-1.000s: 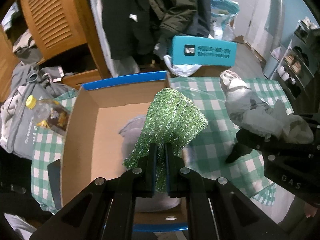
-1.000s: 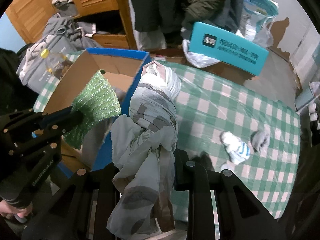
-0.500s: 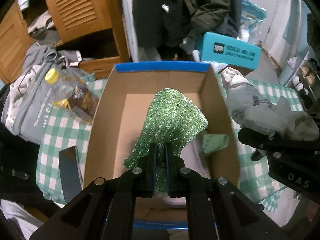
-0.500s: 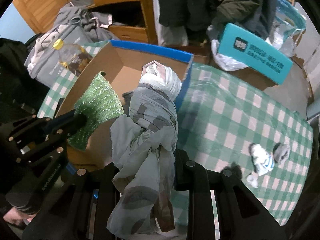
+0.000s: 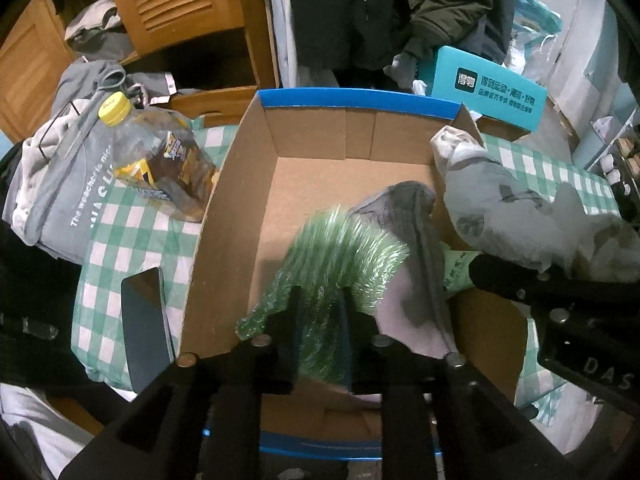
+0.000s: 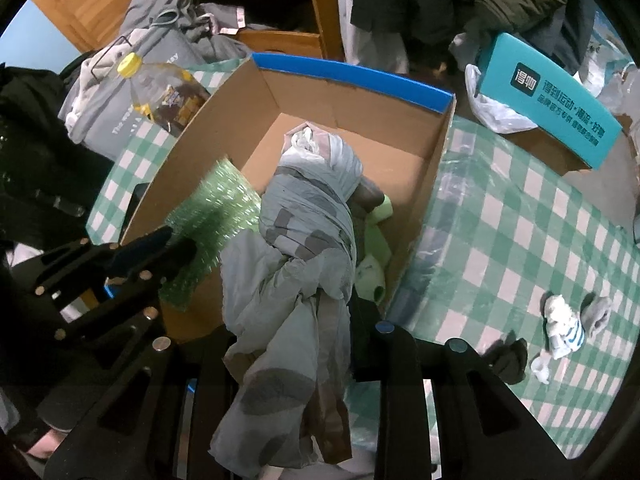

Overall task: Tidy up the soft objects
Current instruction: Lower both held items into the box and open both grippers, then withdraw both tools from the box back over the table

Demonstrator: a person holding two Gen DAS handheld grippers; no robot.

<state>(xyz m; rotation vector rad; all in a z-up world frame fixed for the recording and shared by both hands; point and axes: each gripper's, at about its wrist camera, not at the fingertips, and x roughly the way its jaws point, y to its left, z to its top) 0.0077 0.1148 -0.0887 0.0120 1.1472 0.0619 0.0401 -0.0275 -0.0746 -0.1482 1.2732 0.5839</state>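
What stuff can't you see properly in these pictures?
- Green sparkly cloth: motion-blurred in the left wrist view, and the left gripper hides its lower part.
- Box floor: in the right wrist view the grey cloth bundle in the right gripper covers most of the cardboard box.
- Light green item: mostly hidden behind that bundle.
- Small socks on the checked tablecloth: too small to make out.

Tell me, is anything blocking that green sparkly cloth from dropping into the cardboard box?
Nothing visible does. The green cloth hangs from the left gripper over the open cardboard box, with bare floor beneath it. The grey garment lies just to its right.
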